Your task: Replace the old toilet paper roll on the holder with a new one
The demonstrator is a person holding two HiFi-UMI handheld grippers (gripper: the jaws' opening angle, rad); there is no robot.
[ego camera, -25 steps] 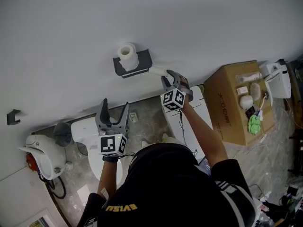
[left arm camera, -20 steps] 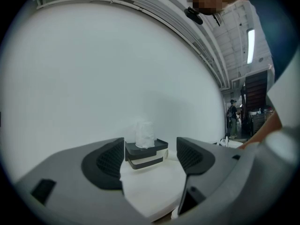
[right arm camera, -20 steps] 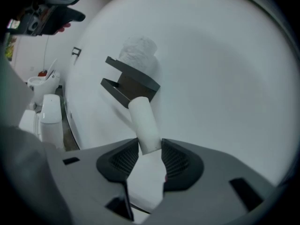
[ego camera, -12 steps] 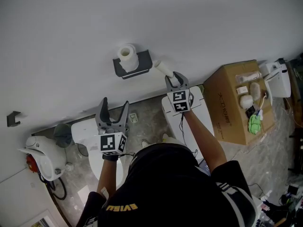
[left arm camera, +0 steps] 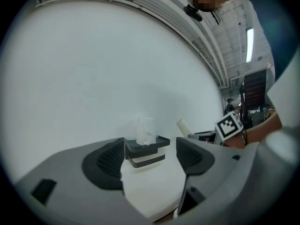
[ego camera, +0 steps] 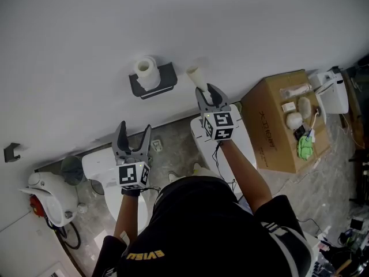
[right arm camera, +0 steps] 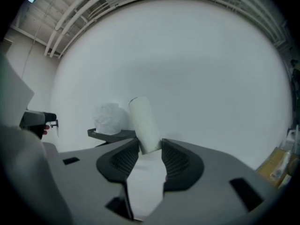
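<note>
So the right tool [ego camera: 209, 94] is clamped on the bare cardboard tube [ego camera: 195, 75], held up by the wall [ego camera: 259, 33] just right of the holder [ego camera: 164, 79]. The fresh roll [ego camera: 145, 71] stands on top of the holder. The left tool [ego camera: 134, 130] is wide open, nothing in it.

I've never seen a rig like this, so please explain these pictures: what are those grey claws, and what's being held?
A person holds a pair of tongs in each hand. One picture comes from a camera on the person's head, looking down; the other two come from cameras riding on the tongs. The right tongs grip a bare pale tube, probably the used-up roll's core. The left tongs are open and empty. On the wall, a dark holder has a paper roll standing on top.
</note>
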